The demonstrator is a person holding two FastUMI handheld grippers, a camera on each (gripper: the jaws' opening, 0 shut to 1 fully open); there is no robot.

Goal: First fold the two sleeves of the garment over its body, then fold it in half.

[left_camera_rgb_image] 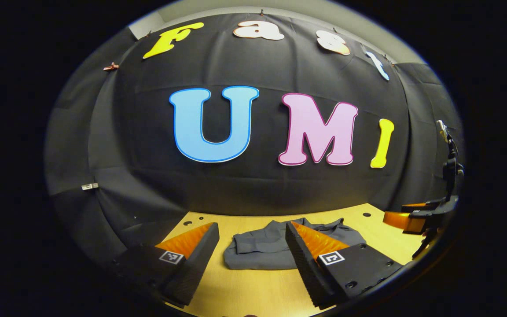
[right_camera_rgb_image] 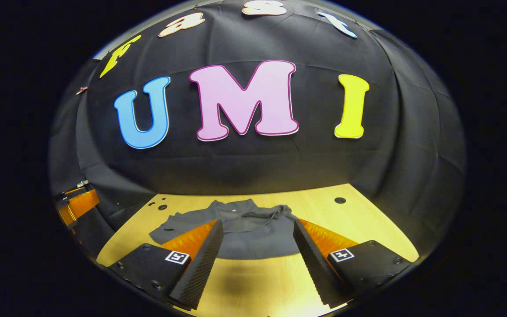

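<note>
Both the left gripper [left_camera_rgb_image: 251, 246] and right gripper [right_camera_rgb_image: 258, 246] hover with fingers apart and empty above the compactly folded grey fabric garment [left_camera_rgb_image: 275, 246] on the pale wooden table [left_camera_rgb_image: 253, 290], so folding looks finished, calling only for withdrawal.

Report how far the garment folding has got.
Done, by the look of it: the grey hoodie lies on the wooden table as a compact bundle, no sleeve spread wide, though the exact folds are hard to read. In hand: nothing; left tongs and right tongs are both open, holding no cloth. Left: possibly only checking the final half fold.
</note>
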